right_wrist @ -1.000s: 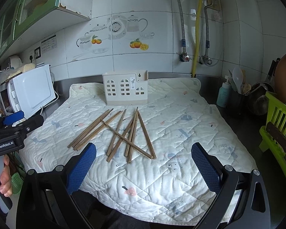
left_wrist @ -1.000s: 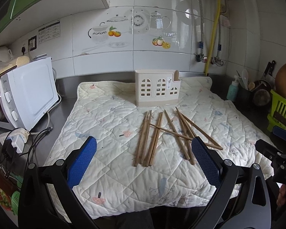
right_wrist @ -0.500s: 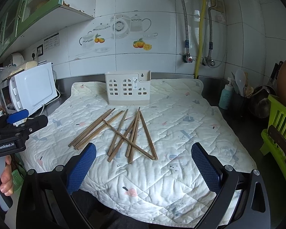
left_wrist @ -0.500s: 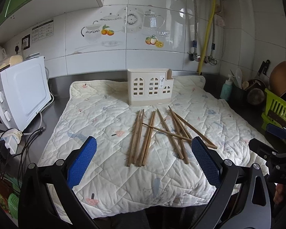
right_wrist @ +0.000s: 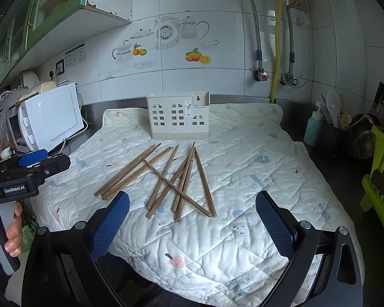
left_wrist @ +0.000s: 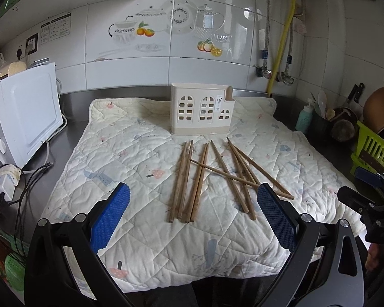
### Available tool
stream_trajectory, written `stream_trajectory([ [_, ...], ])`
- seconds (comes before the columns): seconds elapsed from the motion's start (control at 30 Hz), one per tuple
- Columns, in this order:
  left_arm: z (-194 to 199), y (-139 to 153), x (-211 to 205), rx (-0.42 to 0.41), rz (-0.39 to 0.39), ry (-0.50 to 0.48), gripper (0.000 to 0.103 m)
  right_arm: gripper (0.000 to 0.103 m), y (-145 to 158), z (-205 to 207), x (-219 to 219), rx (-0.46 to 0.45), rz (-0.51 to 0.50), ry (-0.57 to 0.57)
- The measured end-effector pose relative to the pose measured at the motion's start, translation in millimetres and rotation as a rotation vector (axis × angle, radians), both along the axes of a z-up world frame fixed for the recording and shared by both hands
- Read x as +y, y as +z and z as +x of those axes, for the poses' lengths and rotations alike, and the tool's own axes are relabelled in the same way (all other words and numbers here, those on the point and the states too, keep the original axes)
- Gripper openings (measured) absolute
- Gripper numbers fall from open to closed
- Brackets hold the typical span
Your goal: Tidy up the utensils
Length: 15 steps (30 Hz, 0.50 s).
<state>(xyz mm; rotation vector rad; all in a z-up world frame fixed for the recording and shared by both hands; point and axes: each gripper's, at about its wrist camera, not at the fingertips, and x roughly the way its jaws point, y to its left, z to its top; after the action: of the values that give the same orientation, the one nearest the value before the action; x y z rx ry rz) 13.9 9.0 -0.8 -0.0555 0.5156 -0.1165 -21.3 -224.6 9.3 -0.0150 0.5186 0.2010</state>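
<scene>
Several brown wooden chopsticks [left_wrist: 204, 179] lie loose and partly crossed on a white quilted mat [left_wrist: 130, 153]; they also show in the right wrist view [right_wrist: 171, 179]. A cream utensil holder [left_wrist: 202, 113] with window cut-outs stands upright behind them, also seen in the right wrist view [right_wrist: 178, 119]. My left gripper [left_wrist: 192, 204] is open and empty, just short of the near ends of the chopsticks. My right gripper [right_wrist: 192, 209] is open and empty, near the chopsticks' near ends.
A white microwave [left_wrist: 23, 125] with cables stands left of the mat. At the right are a soap bottle [left_wrist: 304, 117], a utensil pot [left_wrist: 325, 125], a pan and a green rack [left_wrist: 373, 151]. The tiled wall with pipes is behind the holder.
Both grippers have moved a little forward toward the chopsticks, and the left view has shifted leftward. The chopsticks and holder have not moved. Both grippers stay open.
</scene>
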Motion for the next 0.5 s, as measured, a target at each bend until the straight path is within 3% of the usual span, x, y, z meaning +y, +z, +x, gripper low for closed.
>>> stream_trajectory([
  [0.4, 18, -12, 8, 0.022, -0.006, -0.02, 0.09, 0.071, -18, 24, -9, 0.046, 0.019, 0.053],
  [0.5, 21, -19, 13, 0.027, -0.038, -0.047, 0.09, 0.068, -25, 31, -7, 0.06, 0.021, 0.087],
])
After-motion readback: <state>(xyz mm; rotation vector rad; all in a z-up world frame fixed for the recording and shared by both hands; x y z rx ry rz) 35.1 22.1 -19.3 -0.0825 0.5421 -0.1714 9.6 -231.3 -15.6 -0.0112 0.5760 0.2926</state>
